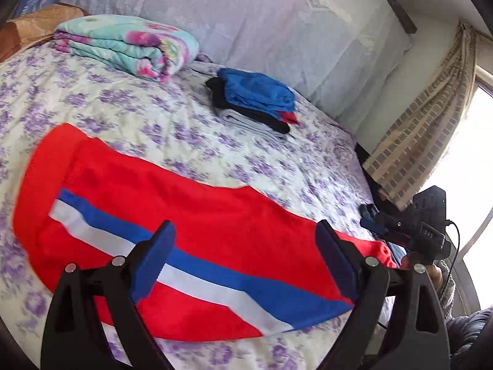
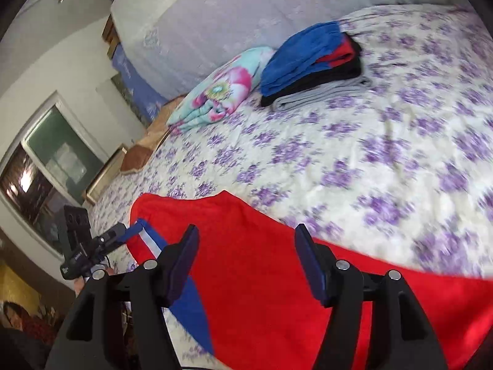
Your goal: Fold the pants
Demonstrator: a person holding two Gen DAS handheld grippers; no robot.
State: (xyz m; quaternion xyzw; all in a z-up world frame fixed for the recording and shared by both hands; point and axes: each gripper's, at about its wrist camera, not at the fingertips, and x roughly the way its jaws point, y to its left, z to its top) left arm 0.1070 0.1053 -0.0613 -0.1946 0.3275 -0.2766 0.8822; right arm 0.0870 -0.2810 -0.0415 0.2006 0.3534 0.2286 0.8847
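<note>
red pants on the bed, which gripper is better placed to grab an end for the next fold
Probably the left gripper: its open jaws hang over the red pants near the striped end. The right gripper is also open over them, above plain red cloth mid-garment.

Black tool (image 1: 245, 265) arms carry blue pads (image 1: 153, 265) (silver screws) and a cable.

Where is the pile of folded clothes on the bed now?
The pile lies on the bed near the headboard, right of the floral blanket in the left wrist view, beyond the red pants.
</note>
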